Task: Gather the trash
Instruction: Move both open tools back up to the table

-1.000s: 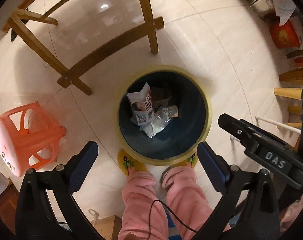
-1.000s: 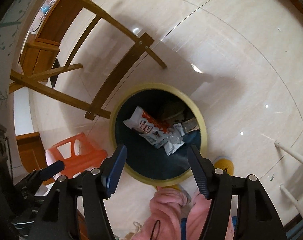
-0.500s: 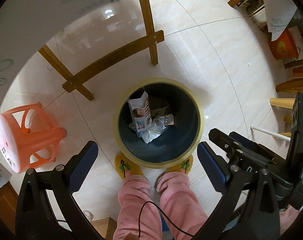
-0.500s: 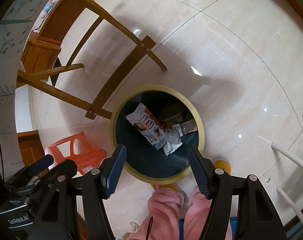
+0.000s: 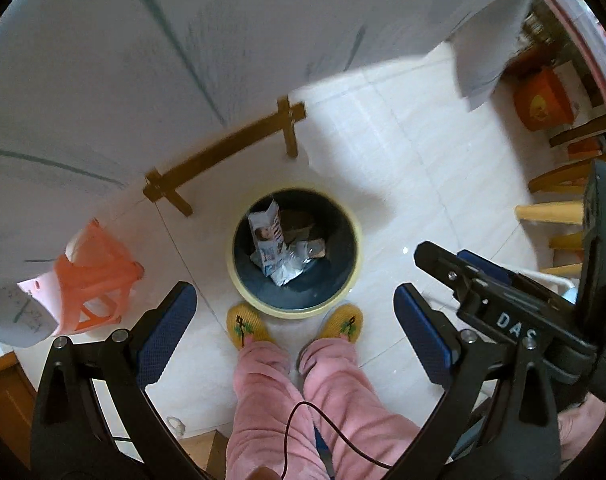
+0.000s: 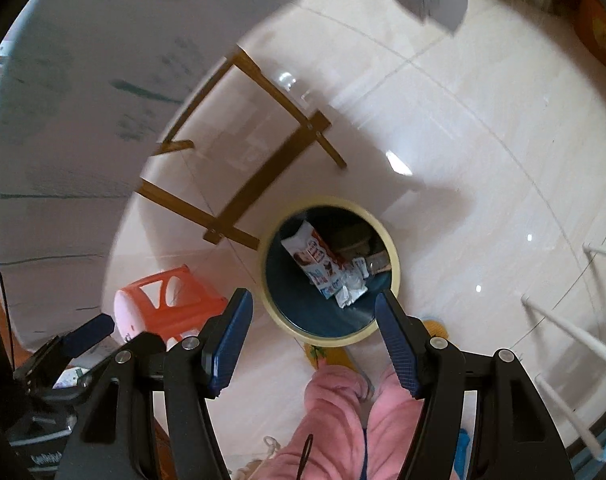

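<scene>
While both tools point down at the floor, the left hand-held gripper (image 5: pixel 295 320) has its blue pads spread wide and nothing sits between them. The right hand-held gripper (image 6: pixel 313 332) is also spread apart and empty.

Below them stands a round trash bin (image 5: pixel 353 256) with a pale yellow rim and a dark blue inside. It rests on the light tiled floor (image 5: pixel 415 168). In the bin lies a white snack wrapper (image 5: pixel 267 236) with red print and a small picture on it, leaning against the inner wall. Beside it, touching it, is a crumpled clear plastic wrapper (image 5: pixel 301 260). Some darker thing lies behind them, but it is too dim to tell what it is.

Just at the near side of the bin are the person's two yellow slippers (image 5: pixel 247 326), with pink trouser legs (image 5: pixel 271 400) above them. An orange plastic stool (image 5: pixel 97 280) lies tipped on its side, to the left of the bin. The wooden legs of the bench (image 5: pixel 223 160) stand behind the bin, and its pale cloth hangs over them, blurred.
</scene>
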The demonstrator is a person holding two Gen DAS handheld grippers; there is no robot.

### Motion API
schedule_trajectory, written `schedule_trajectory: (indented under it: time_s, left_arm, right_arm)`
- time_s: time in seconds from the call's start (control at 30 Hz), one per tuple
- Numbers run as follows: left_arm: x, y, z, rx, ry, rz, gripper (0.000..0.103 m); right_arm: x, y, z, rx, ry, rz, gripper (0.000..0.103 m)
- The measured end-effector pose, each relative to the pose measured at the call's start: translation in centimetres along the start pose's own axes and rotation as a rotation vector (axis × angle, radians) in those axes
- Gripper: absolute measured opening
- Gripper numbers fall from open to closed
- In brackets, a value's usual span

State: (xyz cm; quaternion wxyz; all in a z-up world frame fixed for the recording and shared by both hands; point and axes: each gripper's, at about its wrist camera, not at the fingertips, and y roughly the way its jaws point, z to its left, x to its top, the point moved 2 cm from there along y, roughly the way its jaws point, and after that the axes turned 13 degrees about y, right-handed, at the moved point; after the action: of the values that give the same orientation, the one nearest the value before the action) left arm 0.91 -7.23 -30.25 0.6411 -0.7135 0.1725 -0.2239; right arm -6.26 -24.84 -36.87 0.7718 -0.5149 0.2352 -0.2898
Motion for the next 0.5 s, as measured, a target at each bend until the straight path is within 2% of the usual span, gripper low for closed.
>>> schedule_trajectory:
  time_s: [0.37, 0.5]
  left_arm:
    - [1.9, -16.0, 0.1, 0.085, -0.057, -0.192, 0.097]
    - [2.2, -21.3, 0.5, 0.108, -0.09, -0.251, 0.093]
  right_arm:
    - [0.5, -14.4, 5.4, 0.081, -0.131, -0.094, 0.067]
    - [0.2, -19.2, 7.9, 0.117, -0.203, -0.119, 0.067]
